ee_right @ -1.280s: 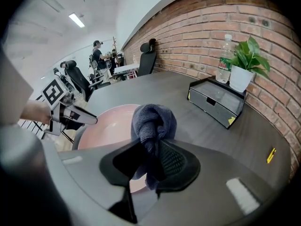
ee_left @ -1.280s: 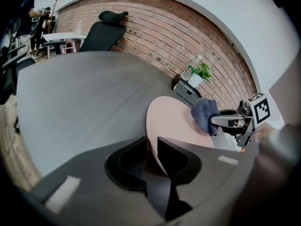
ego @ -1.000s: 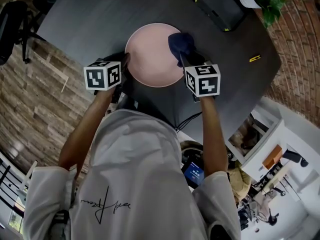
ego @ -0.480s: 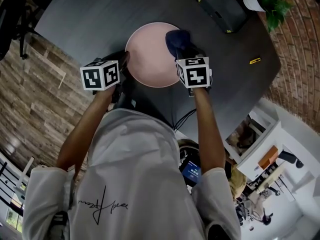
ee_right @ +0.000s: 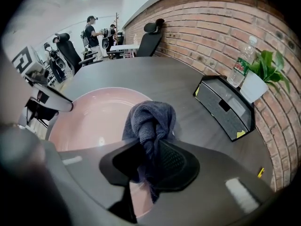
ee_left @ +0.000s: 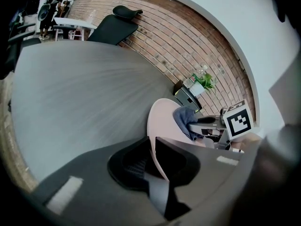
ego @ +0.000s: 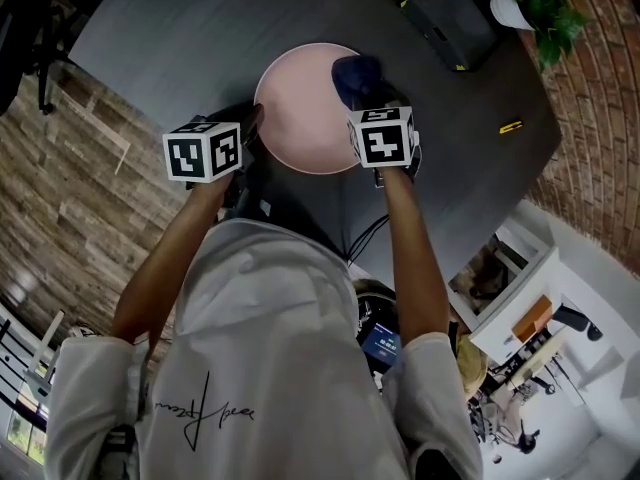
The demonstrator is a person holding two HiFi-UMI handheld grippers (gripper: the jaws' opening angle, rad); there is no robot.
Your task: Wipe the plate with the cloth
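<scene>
A round pink plate (ego: 300, 113) lies flat on the dark table (ego: 200, 28). My left gripper (ego: 250, 128) is shut on the plate's left rim (ee_left: 157, 145), the thin edge pinched between its jaws. My right gripper (ego: 368, 90) is shut on a bunched dark blue cloth (ego: 357, 73), which rests on the plate's right part. In the right gripper view the cloth (ee_right: 149, 126) hangs from the jaws over the pink plate (ee_right: 89, 119). The left gripper view shows the cloth (ee_left: 186, 120) and the other gripper's marker cube (ee_left: 238, 119) across the plate.
A dark box with a yellow tag (ego: 448, 18) sits at the table's far right, by a potted plant (ego: 535, 3) and a bottle (ee_right: 241, 62). A small yellow item (ego: 510, 126) lies near the right edge. Office chairs and people stand far off (ee_right: 94, 32).
My right gripper with the cloth has shifted left and slightly inward over the plate's right part. The left gripper has kept its hold on the rim.
</scene>
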